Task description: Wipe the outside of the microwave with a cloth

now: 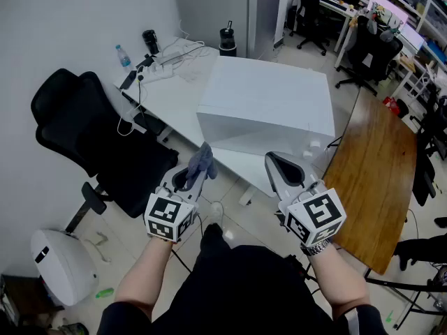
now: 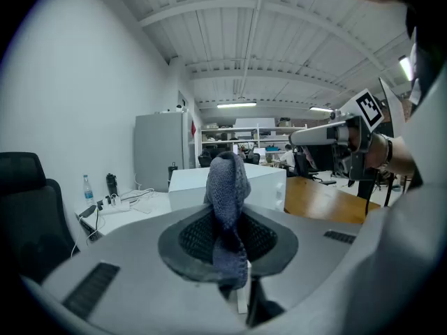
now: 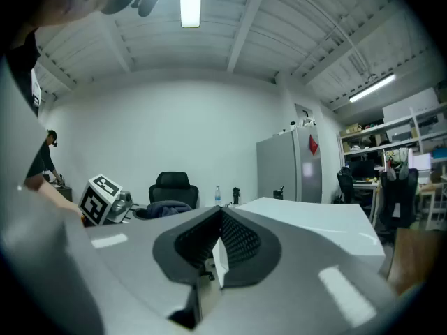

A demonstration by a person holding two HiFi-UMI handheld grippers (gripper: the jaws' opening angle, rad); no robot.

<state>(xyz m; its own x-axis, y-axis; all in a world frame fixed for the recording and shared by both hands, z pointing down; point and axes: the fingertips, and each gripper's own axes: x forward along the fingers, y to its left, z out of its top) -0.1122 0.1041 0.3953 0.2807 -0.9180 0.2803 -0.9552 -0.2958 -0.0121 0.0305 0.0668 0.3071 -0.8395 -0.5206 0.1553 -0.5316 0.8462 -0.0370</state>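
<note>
L tool (image 1: 191, 179), near left, is clamped on a blue-grey cloth (image 1: 203, 158) that sticks up btwn its jaws. R tool (image 1: 278, 162), near right, has its jaws fully together w/ nothing btwn them. The white microwave (image 1: 269, 103) sits on the white surface (image 1: 171, 89), far centre, w/ both tools pointing toward its near side but apart from it.

Left gripper (image 1: 190, 180): jaws gripped the cloth (image 1: 203, 157), tilted slightly down.
Right gripper (image 1: 278, 162): jaws were together, empty, nearly level.
</note>
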